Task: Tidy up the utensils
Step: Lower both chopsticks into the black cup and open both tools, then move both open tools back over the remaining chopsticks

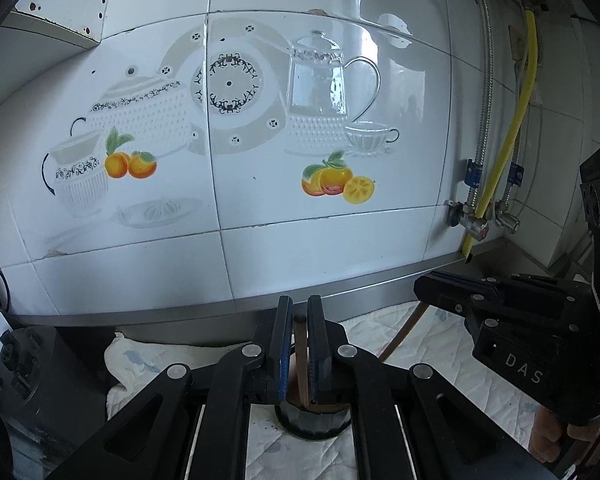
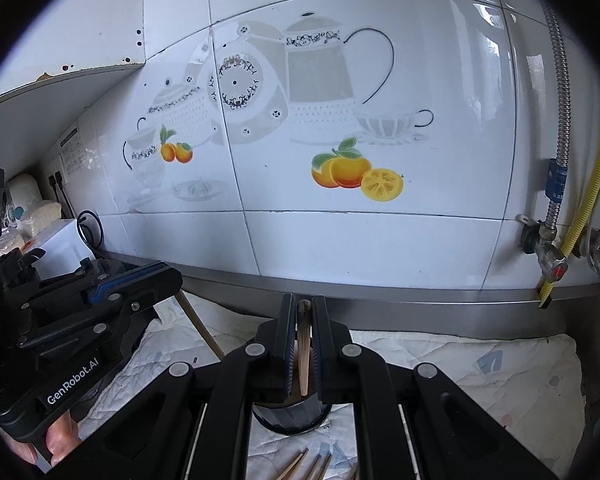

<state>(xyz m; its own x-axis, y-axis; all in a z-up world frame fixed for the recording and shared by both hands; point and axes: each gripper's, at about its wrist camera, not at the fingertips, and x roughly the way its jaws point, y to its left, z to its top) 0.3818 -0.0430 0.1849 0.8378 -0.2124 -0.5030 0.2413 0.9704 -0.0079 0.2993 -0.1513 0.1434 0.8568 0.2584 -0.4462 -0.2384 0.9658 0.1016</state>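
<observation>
My left gripper point(image 1: 299, 312) is shut on a brown chopstick point(image 1: 300, 356) that stands upright, its lower end in a dark round cup point(image 1: 314, 424) on the white cloth. My right gripper point(image 2: 301, 312) is shut on a pale wooden chopstick point(image 2: 304, 356), upright above a dark cup point(image 2: 292, 416). Whether both views show the same cup I cannot tell. Each gripper shows in the other's view, the right one point(image 1: 456, 280) with its brown chopstick point(image 1: 404, 334) hanging below, the left one point(image 2: 160, 276) likewise point(image 2: 200, 326). Several loose chopsticks point(image 2: 312, 466) lie on the cloth below the right gripper.
A tiled wall with teapot and orange pictures point(image 1: 328, 180) stands close behind the steel counter rim point(image 1: 340, 292). Valves and a yellow hose point(image 2: 556, 268) are at the right. A white box and bags point(image 2: 60, 240) sit at the far left. A quilted cloth point(image 2: 480, 364) covers the counter.
</observation>
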